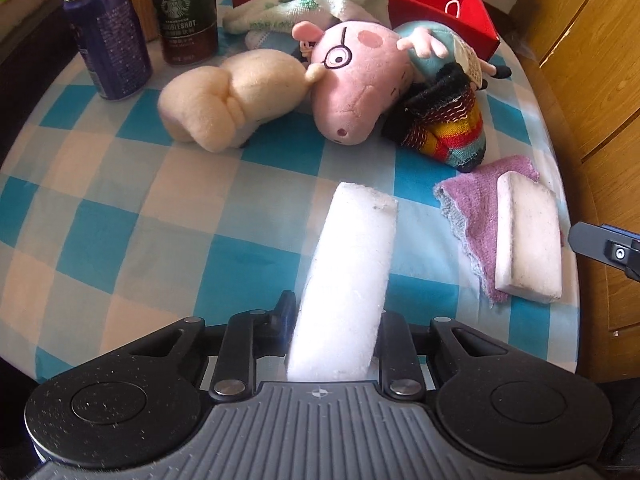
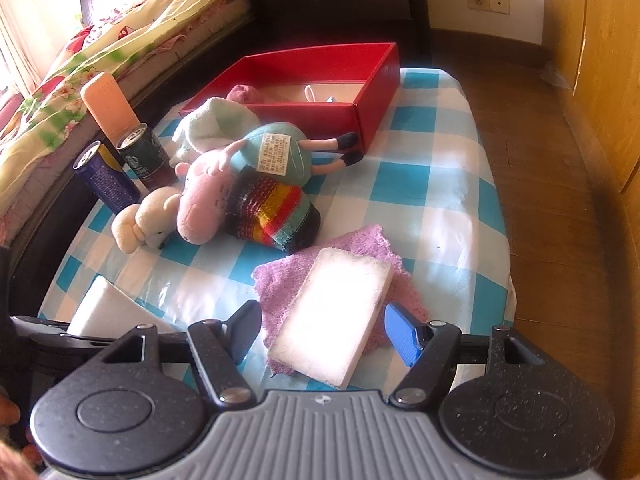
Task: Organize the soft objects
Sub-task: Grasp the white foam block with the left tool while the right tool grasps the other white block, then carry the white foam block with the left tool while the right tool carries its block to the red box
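Crowding plush pig (image 1: 356, 84), cans (image 1: 108, 36), red box (image 1: 436, 4)

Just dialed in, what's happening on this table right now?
A person is sorting soft things with two handheld grippers. The left gripper is shut on a white sponge. The right gripper hangs with open jaws either side of a second white sponge lying on the purple cloth. The pig plush and striped knit lie outside the red box.

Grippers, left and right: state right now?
Left hand-held gripper: shut on the white sponge.
Right hand-held gripper: open, jaws either side of the second white sponge on the purple cloth.
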Motion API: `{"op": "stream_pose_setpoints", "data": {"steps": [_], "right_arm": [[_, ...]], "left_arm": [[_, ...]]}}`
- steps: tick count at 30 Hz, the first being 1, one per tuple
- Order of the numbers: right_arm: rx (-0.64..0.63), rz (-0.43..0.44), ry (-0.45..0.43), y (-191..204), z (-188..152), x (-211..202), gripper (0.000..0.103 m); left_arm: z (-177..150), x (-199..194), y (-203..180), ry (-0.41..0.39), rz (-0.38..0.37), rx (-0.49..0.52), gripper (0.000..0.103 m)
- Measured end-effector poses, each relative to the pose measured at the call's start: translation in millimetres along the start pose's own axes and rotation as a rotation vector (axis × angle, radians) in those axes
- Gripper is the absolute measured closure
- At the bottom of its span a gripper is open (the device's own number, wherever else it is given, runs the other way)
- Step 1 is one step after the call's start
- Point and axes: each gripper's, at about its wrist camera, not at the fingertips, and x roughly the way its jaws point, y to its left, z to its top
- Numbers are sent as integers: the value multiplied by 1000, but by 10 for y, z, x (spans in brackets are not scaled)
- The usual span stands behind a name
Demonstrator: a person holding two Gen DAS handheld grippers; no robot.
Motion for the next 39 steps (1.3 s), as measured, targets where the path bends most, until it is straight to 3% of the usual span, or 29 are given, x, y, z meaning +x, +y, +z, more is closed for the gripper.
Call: {"op": "stream_pose_setpoints", "data": {"steps": [5, 13, 22, 24, 25, 39], "right_arm": [[53, -34, 7, -75, 36, 66, 57], [171, -20, 104, -68, 72, 344, 57], [31, -136, 128, 256, 91, 630, 50], [-11, -161, 123, 280, 75, 633, 56], [-29, -175, 122, 278, 65, 625, 63], [96, -15, -21, 54, 175, 27, 66]], "left_arm": [[-20, -130, 64, -20, -59, -15, 80], [33, -121, 4, -36, -119, -14, 80], [6, -95, -16, -29, -119, 4, 80], [6, -95, -9, -27, -124, -2, 80], [9, -99, -6, -29, -125, -4, 80], [129, -268, 59, -94, -151, -55, 80]]}}
